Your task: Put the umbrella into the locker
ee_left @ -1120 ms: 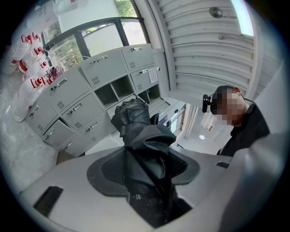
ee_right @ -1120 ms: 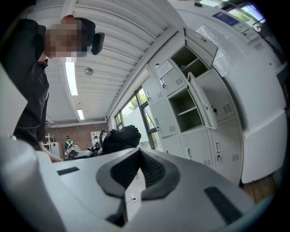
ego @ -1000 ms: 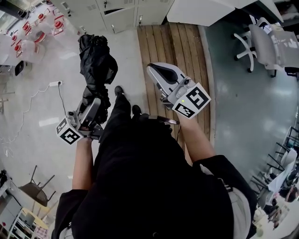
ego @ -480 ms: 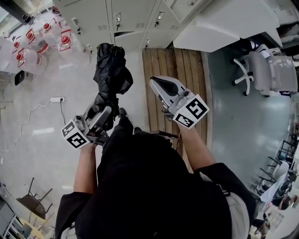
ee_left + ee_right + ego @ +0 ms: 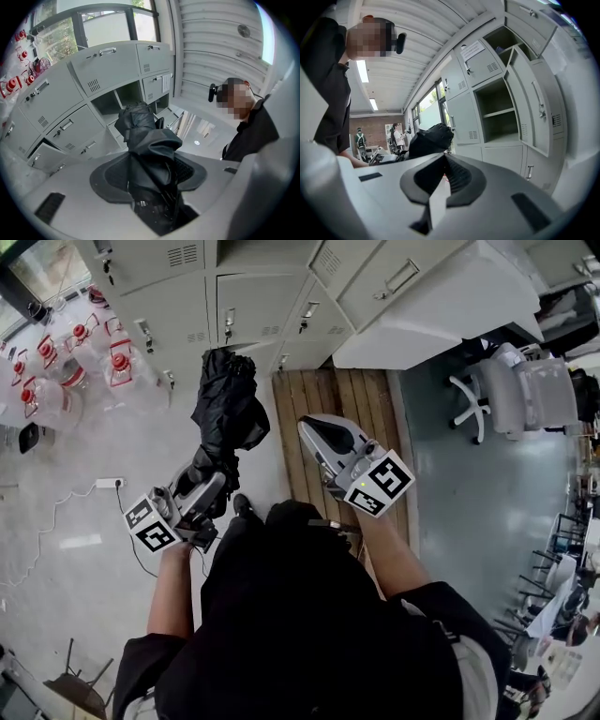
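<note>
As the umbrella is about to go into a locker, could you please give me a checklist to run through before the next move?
1. Umbrella clamped in left gripper: ok.
2. Right gripper free, jaws together on nothing: ok.
3. Locker compartment open, door swung aside: ok.
4. Compartment shelves bare: ok.
5. Umbrella tip at the opening: not ok; the locker bank stands ahead, apart from it.
6. Umbrella strap fastened: cannot tell.

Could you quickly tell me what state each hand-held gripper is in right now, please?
Left hand-held gripper: closed on the folded black umbrella.
Right hand-held gripper: closed, nothing between its jaws.
</note>
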A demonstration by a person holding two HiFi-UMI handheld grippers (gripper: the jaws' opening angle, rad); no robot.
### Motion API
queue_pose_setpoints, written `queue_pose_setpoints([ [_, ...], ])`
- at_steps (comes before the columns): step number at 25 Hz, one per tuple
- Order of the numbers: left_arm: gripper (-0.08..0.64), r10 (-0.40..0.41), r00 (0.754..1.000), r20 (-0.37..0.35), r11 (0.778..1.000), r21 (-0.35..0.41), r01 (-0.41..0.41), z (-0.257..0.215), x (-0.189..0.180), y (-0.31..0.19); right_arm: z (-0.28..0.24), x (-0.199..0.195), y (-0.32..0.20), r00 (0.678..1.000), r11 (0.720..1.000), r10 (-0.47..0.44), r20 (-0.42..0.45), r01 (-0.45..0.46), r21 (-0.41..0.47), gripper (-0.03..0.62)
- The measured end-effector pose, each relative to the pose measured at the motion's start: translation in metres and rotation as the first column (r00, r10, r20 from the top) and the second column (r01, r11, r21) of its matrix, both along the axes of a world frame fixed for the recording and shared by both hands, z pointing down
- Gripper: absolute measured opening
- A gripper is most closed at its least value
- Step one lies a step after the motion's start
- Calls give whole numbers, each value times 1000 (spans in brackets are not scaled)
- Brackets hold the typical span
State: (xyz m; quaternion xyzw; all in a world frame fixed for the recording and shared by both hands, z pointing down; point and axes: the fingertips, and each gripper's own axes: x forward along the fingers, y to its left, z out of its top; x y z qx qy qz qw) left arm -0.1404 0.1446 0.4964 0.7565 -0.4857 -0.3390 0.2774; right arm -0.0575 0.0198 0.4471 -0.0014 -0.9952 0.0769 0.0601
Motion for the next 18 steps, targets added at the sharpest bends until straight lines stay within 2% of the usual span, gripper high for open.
queue_pose_setpoints([
  [4,239,17,1000,1,999,29,-17,-9,-14,-29,0,-1,-24,999,999,40,3,-40,-2,11],
  [11,239,38,996,76,999,14,-39,-16,-39,-85,13,-27,-77,998,998,53,39,-53,-18,11],
  [15,238,17,997,72,1000,1,-17,-24,-55,-114,0,-49,-110,996,999,30,80,-32,14,11],
  [18,238,-4,996,86,1000,-12,5,-34,-66,-144,-21,-61,-132,993,998,-31,113,24,57,11],
])
